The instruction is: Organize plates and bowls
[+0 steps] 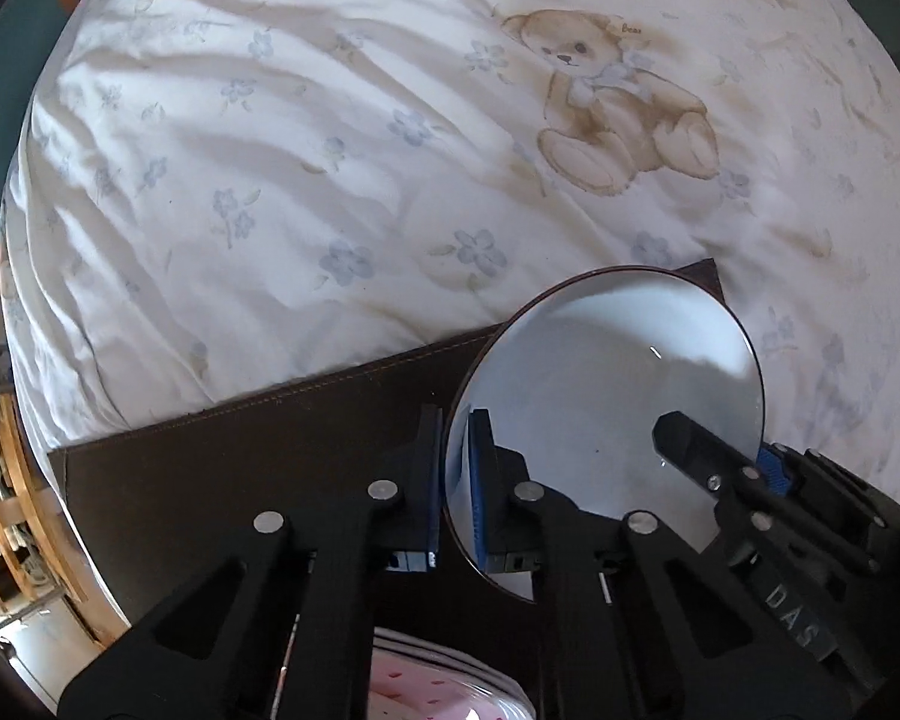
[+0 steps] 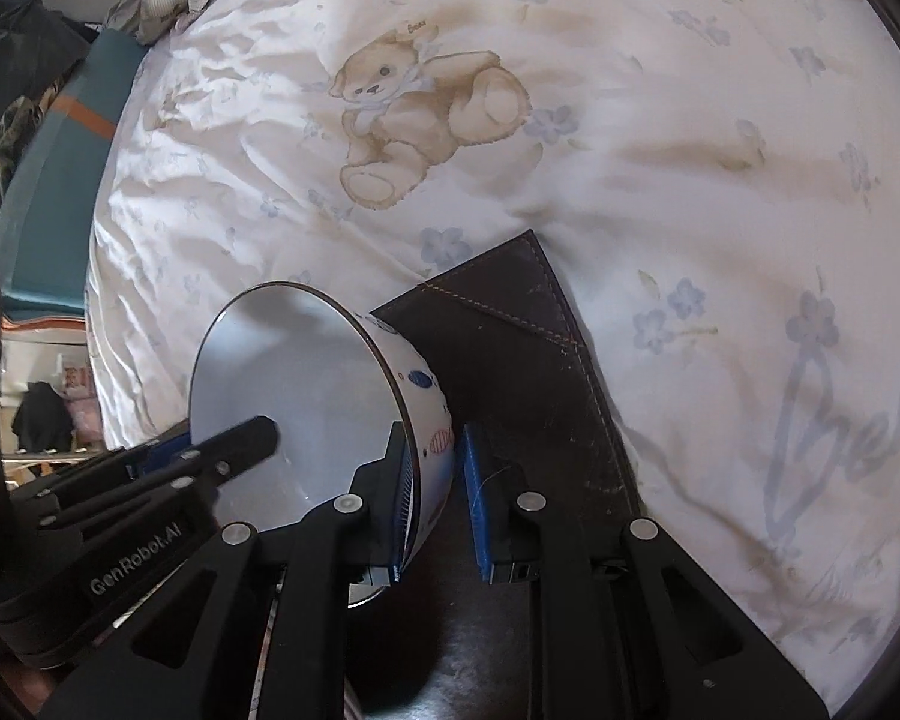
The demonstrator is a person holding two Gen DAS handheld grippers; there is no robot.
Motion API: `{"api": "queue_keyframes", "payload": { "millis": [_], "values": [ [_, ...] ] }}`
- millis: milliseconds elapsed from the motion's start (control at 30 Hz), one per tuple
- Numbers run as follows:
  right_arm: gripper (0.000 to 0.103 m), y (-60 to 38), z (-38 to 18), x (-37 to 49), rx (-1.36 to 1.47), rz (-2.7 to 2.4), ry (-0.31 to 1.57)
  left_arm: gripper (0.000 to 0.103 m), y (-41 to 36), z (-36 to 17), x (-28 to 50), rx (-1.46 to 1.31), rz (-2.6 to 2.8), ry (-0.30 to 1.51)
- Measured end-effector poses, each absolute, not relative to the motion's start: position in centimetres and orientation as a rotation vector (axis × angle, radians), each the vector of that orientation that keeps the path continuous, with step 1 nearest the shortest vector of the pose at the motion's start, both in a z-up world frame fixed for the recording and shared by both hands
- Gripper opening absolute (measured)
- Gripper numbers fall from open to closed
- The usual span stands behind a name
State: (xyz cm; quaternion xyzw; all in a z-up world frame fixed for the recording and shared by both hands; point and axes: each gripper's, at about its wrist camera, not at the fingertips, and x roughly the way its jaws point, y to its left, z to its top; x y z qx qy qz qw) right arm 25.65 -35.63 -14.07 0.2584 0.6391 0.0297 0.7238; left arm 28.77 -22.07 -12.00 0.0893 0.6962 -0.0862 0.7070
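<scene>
Bowl (image 1: 606, 384): white inside, dark rim, painted ovals outside; we find it tipped on its side over the brown mat (image 1: 258, 480), mouth facing the left hand-held gripper (image 1: 456, 480).
Left hand-held gripper: pinched on the bowl's rim, one pad inside the wall, one outside; pointing steeply down.
Right hand-held gripper (image 2: 432, 504): at the opposite rim; inner pad lies against the rim, outer blue pad (image 2: 480, 510) shows a sliver of gap to the painted wall. We cannot tell whether it presses.
Key relation: the bowl hangs between the two tools, rim held on both sides; we judge the left carries it, so the right should be free to let go.
Plates (image 1: 444, 690): pink-patterned stack, on the near side of the bowl, just under the left tool's frame.
Mat edge: stitched border just beyond the bowl; one corner (image 2: 531, 240) past it.
Open room: bedsheet (image 1: 330, 150) beyond the bowl lies bare, soft and creased; bare mat on the left tool's outer side.
Risk, as we judge: thin rim grip, bowl could swing.
</scene>
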Motion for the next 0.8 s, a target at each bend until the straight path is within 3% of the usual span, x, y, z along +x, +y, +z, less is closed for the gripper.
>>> {"api": "queue_keyframes", "payload": {
  "millis": [333,800],
  "values": [
    [0.017,-34.4,-14.1,25.2,0.467,0.045,1.407,0.007,-22.7,-11.5,29.0,0.200,-0.167,1.532],
    [0.017,-32.8,-4.5,22.0,0.423,0.153,1.232,0.006,-18.1,-0.7,24.5,0.137,-0.245,1.383]
  ]
}}
